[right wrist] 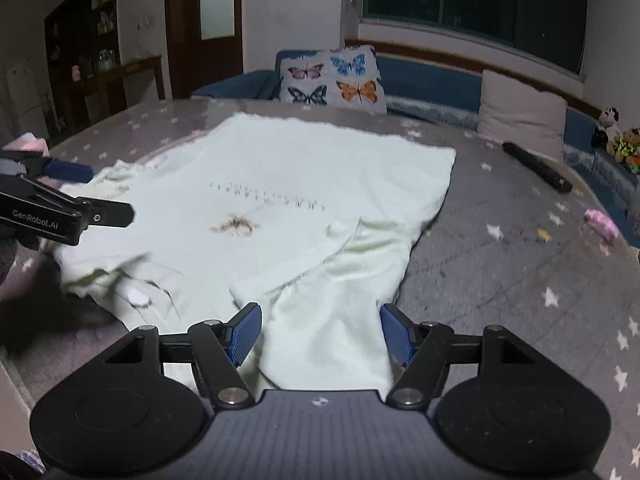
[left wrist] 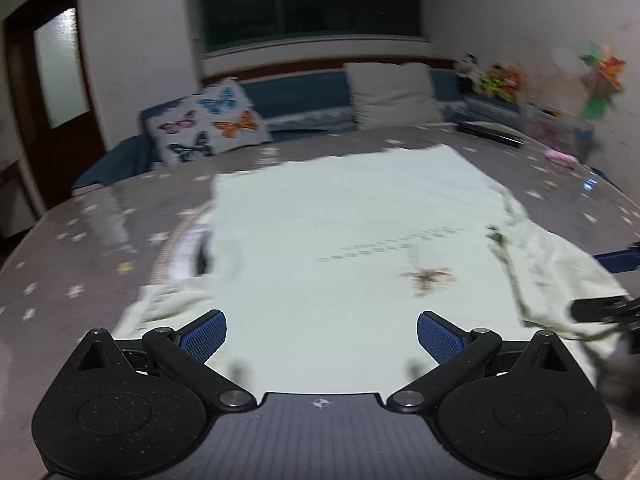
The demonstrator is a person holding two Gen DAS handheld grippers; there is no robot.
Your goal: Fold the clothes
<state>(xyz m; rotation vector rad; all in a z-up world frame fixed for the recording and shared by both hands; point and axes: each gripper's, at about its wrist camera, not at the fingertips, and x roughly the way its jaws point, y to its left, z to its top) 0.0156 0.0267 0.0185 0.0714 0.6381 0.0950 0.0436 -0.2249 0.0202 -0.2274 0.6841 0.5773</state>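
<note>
Lying face-up on the star-print bed (right wrist: 500,280), a pale tee (right wrist: 288,184) awaited folding; left gripper (left wrist: 322,334) and right gripper (right wrist: 320,334) hovered at its near edge, jaws apart, holding nothing. One sleeve (right wrist: 340,280) rumpled; no fold made yet, apparently.

Toys (left wrist: 496,80) by wall blurred, right gripper (left wrist: 604,310) cut off at edge

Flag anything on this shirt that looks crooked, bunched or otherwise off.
The pale shirt lies mostly flat, but its sleeve nearest the right tongs is rumpled and folded over itself. Both tongs are open, gripping nothing. No stain or tear is discernible through the blur.
</note>
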